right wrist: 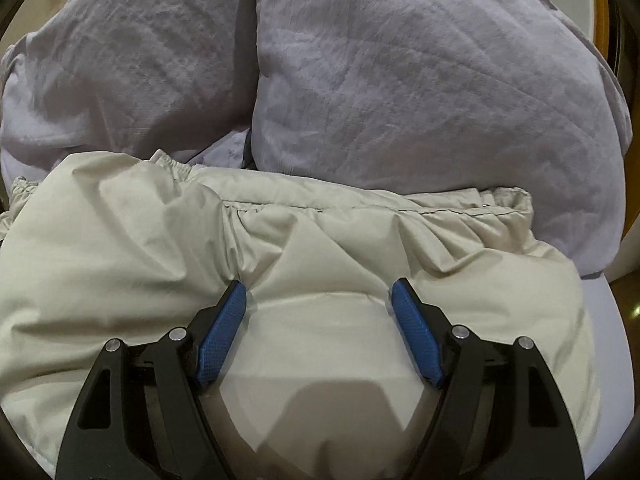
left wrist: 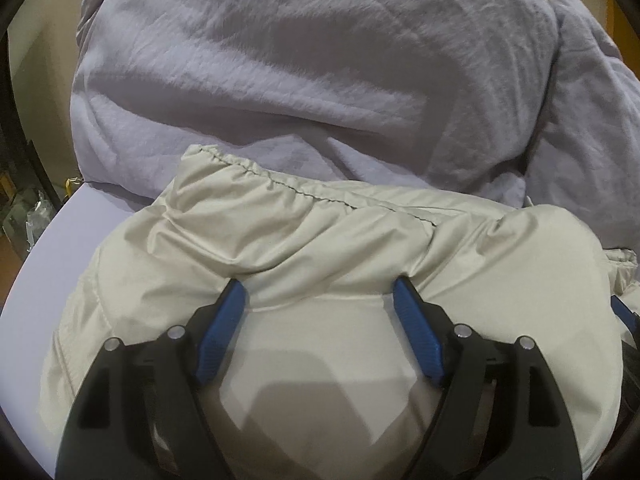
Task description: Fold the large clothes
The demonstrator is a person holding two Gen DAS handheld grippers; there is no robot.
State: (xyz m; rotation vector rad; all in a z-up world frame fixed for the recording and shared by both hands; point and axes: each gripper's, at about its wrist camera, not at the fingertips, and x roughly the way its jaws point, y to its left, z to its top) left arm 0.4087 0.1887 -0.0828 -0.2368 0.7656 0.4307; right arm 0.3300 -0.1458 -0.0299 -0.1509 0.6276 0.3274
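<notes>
A puffy cream jacket [left wrist: 280,224] [right wrist: 120,240] lies bunched on a lavender sheet, its gathered elastic hem [left wrist: 256,170] turned toward the far side. My left gripper [left wrist: 320,286] stands wide over it. Its blue fingertips [left wrist: 236,292] dig into the padding, and a smooth bulge of jacket rises between the jaws. My right gripper [right wrist: 318,286] sits the same way further right on the jacket, jaws wide, with its fingertips [right wrist: 400,292] creasing the fabric. I see no pinch on the cloth in either view. A bit of the right gripper's blue pad [left wrist: 624,312] shows at the edge of the left wrist view.
A rumpled lavender duvet [left wrist: 280,60] [right wrist: 420,80] is piled just beyond the jacket. The lavender sheet [left wrist: 72,236] [right wrist: 600,304] shows bare at both sides. Clutter on the floor [left wrist: 28,208] lies off the left edge, and wooden furniture [right wrist: 600,8] stands at the far right.
</notes>
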